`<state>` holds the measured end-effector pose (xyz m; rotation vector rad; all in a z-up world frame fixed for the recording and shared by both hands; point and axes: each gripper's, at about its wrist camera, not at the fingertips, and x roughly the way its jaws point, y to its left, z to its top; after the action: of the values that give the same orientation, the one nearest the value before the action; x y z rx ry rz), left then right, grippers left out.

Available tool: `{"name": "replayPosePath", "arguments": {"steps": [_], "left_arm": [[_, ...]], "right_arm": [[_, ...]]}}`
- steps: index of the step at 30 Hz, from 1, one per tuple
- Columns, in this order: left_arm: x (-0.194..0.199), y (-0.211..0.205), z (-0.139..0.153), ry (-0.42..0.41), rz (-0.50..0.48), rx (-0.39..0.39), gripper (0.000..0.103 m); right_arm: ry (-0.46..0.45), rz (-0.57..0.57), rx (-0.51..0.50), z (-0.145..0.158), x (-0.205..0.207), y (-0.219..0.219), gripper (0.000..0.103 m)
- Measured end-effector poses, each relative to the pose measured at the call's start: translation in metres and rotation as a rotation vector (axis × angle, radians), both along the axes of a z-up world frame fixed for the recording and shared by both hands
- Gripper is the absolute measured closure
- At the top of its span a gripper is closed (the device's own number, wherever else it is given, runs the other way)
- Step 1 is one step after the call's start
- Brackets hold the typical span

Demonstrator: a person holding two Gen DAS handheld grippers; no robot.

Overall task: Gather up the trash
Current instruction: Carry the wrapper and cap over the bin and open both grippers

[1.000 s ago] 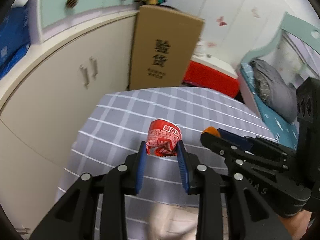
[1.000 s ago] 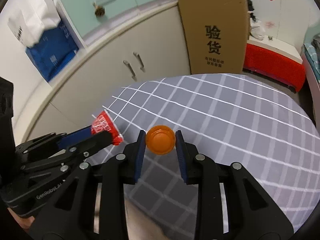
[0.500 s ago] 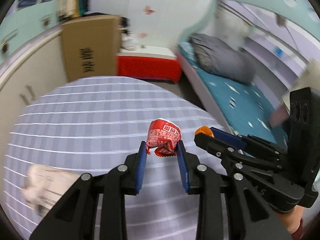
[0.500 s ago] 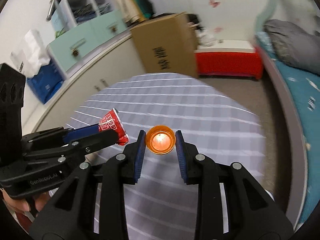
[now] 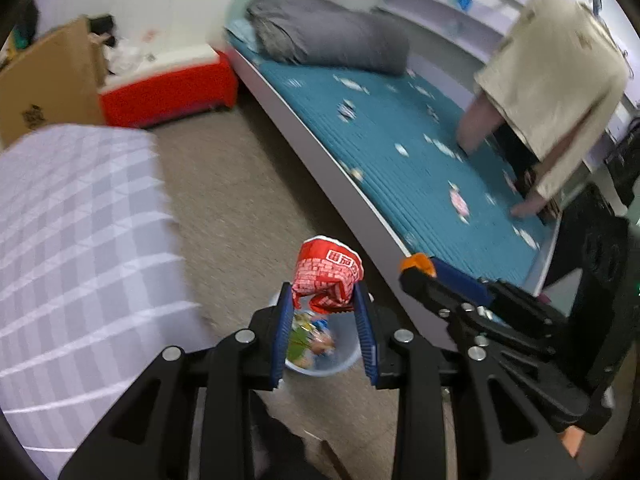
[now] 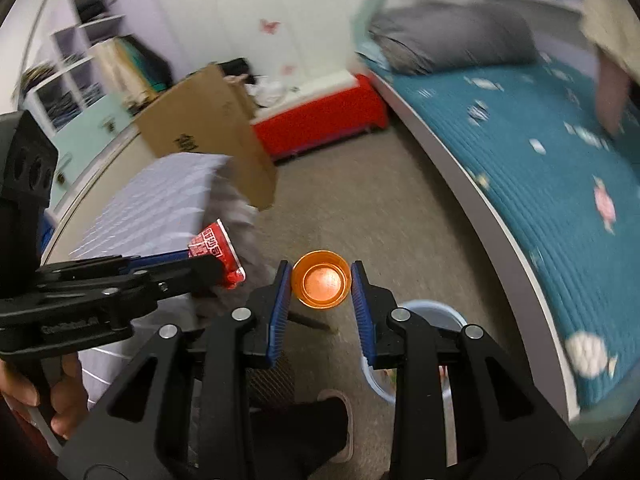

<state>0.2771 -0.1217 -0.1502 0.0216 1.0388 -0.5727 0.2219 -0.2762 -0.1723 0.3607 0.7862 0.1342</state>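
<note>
Left gripper (image 5: 323, 300): pitched downward, jaws narrow and clamped on a crushed red wrapper (image 5: 326, 278). The wrapper is crumpled into a lump, red with white print and a white rim at its top edge, and stands proud of the blue pads. It is held in the air directly over a pale translucent bin (image 5: 324, 350) on the floor; the bin contains green and multicoloured packaging. In the right wrist view the same wrapper (image 6: 216, 254) shows at the tip of the left gripper, with the person's left hand (image 6: 48, 396) wrapped round the handle below.

Right gripper (image 6: 320, 286): also angled down, just beside the left one and level with it. Jaws narrow, closed on a small orange cup (image 6: 320, 284), round, translucent, its open mouth facing the camera. The cup hangs above the floor, near the bin's rim (image 6: 434, 306), which lies partly behind the right finger. A dark shoe (image 6: 320, 424) shows on the floor beneath.

Beyond: the worktop (image 5: 76, 248), draped in a grey checked cloth, lies to the left, apart from both grippers. A brown carpeted floor (image 5: 240, 184) separates it from a bed (image 5: 400, 140) with a teal mattress cover. Further back stand a cardboard box (image 6: 208, 132) and a red storage box (image 5: 168, 92). Motion blur softens the far items.
</note>
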Motion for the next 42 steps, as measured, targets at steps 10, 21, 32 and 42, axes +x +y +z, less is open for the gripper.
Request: {"name": "replayPosePath", "arguments": {"steps": [10, 21, 32, 42], "left_arm": [[0.01, -0.064, -0.1, 0.12, -0.037, 0.108, 0.073], [0.028, -0.082, -0.169, 0.225, -0.039, 0.187, 0.073], [0.031, -0.099, -0.201, 0.268, -0.073, 0.232, 0.073], [0.034, -0.115, -0.201, 0.268, -0.097, 0.224, 0.072]], "right_arm": [[0.11, -0.154, 0.156, -0.096, -0.004, -0.066, 0.072], [0.196, -0.243, 0.25, -0.172, -0.001, -0.09, 0.045], [0.204, -0.313, 0.206, -0.182, -0.017, -0.098, 0.045], [0.157, -0.408, 0.18, -0.176, -0.032, -0.107, 0.044]]}}
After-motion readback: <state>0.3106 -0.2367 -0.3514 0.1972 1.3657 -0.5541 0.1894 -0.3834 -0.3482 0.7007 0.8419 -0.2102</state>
